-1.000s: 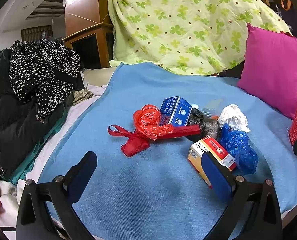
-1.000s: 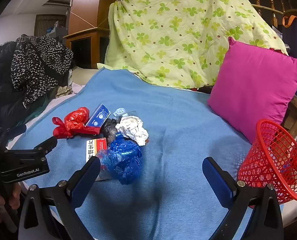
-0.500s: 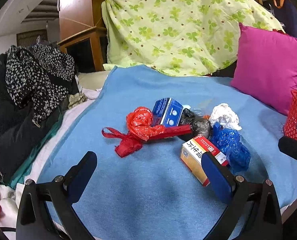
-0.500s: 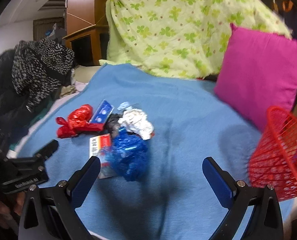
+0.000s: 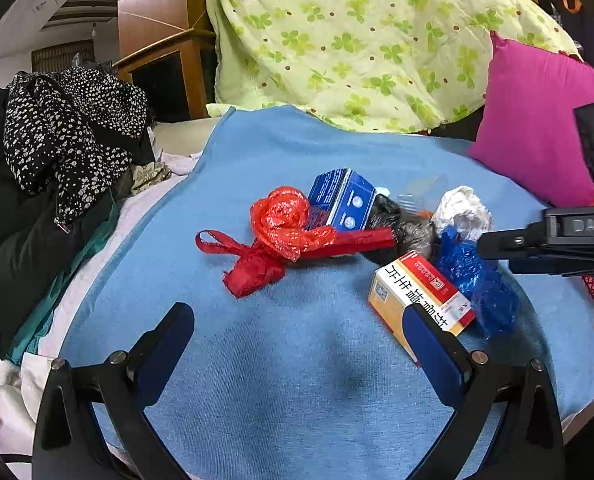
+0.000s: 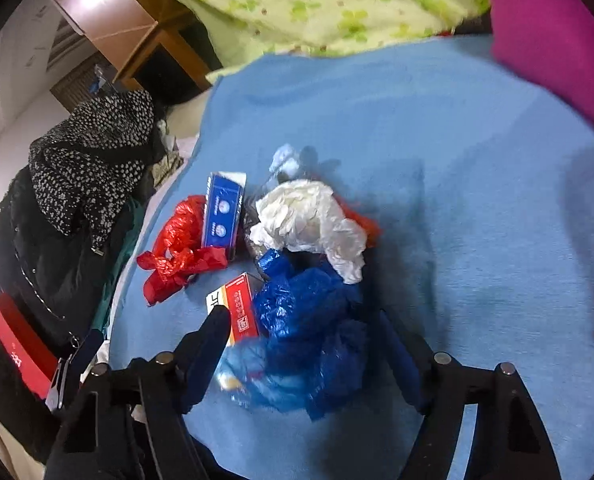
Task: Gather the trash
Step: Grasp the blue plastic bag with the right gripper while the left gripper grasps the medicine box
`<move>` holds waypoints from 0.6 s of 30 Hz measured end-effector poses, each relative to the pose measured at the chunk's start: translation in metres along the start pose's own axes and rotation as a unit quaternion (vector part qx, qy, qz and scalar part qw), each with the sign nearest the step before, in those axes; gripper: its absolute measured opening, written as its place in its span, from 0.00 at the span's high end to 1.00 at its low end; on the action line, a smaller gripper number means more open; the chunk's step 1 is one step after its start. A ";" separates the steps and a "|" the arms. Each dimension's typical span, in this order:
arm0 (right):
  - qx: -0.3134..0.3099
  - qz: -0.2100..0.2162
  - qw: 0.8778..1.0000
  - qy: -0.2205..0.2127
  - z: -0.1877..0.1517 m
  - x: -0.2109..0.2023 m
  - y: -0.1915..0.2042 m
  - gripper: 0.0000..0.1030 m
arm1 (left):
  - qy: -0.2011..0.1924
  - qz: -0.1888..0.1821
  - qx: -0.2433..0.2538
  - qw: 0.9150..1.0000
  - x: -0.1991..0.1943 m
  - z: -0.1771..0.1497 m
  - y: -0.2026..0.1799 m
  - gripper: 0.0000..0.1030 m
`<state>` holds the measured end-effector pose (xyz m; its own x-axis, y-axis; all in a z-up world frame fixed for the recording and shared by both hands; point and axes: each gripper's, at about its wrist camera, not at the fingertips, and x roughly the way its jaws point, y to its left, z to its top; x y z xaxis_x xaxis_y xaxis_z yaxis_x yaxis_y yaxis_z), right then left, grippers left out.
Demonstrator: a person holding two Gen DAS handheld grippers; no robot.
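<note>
A heap of trash lies on the blue blanket (image 5: 297,380): a red plastic bag (image 5: 285,236), a blue box (image 5: 341,200), a black bag (image 5: 401,224), a white crumpled paper (image 5: 463,212), a blue plastic bag (image 5: 477,276) and a red-and-white box (image 5: 417,292). My left gripper (image 5: 297,332) is open, just short of the heap. My right gripper (image 6: 305,336) is open, its fingers on either side of the blue plastic bag (image 6: 313,320); the white paper (image 6: 309,220) lies just beyond. Its body (image 5: 553,240) shows at the right of the left wrist view.
A magenta pillow (image 5: 545,120) and a green clover quilt (image 5: 377,40) lie at the back. Dark clothes (image 5: 57,152) are piled on the left. A wooden cabinet (image 5: 157,40) stands behind. A little of a red basket (image 5: 591,284) shows under the right gripper body.
My right gripper has swung left and down from the basket side onto the blue plastic bag. My left gripper has held about still.
</note>
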<state>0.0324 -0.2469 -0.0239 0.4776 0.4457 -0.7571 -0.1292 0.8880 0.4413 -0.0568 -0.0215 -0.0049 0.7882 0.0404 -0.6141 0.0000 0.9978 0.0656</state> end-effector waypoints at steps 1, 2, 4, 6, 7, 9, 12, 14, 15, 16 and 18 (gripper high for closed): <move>-0.002 -0.004 1.000 0.006 0.001 0.008 0.001 0.25 | 0.003 -0.003 -0.002 1.000 0.002 0.000 0.000 0.00; -0.004 -0.004 1.000 0.012 0.003 0.012 0.002 0.26 | 0.006 -0.008 -0.005 1.000 0.003 0.000 0.000 0.00; -0.009 -0.013 1.000 0.024 0.004 0.023 0.003 0.39 | 0.009 -0.010 -0.005 1.000 0.005 -0.001 -0.001 0.00; 0.001 -0.014 0.999 0.039 0.004 0.031 -0.003 0.46 | 0.014 -0.015 -0.005 1.000 0.009 -0.002 -0.002 0.00; 0.009 -0.007 0.999 0.034 0.004 0.030 -0.005 0.49 | 0.015 -0.018 -0.006 1.000 0.010 -0.002 -0.003 0.00; 0.014 -0.001 1.000 0.020 0.003 0.023 -0.008 0.51 | 0.019 -0.024 -0.007 1.000 0.013 -0.003 -0.003 0.00; 0.013 -0.006 1.000 -0.002 0.001 0.010 -0.013 0.51 | 0.016 -0.045 -0.012 0.999 0.015 -0.001 -0.008 0.00; 0.024 0.009 1.000 -0.011 -0.002 -0.001 -0.019 0.51 | 0.016 -0.061 -0.013 0.998 0.019 0.002 -0.014 0.00; 0.028 0.013 0.999 -0.015 -0.004 -0.008 -0.020 0.51 | 0.019 -0.070 -0.014 0.997 0.022 0.002 -0.017 0.00; 0.033 0.012 0.999 -0.025 -0.007 -0.017 -0.024 0.51 | 0.021 -0.078 -0.014 0.997 0.025 0.003 -0.021 0.00; 0.038 0.000 0.998 -0.046 -0.012 -0.035 -0.031 0.51 | 0.024 -0.089 -0.010 0.996 0.030 0.006 -0.032 0.00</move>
<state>0.0093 -0.2889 -0.0174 0.5559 0.4308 -0.7109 -0.0652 0.8752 0.4794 -0.0290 -0.0526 -0.0208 0.7461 -0.1345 -0.6521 0.1242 0.9903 -0.0621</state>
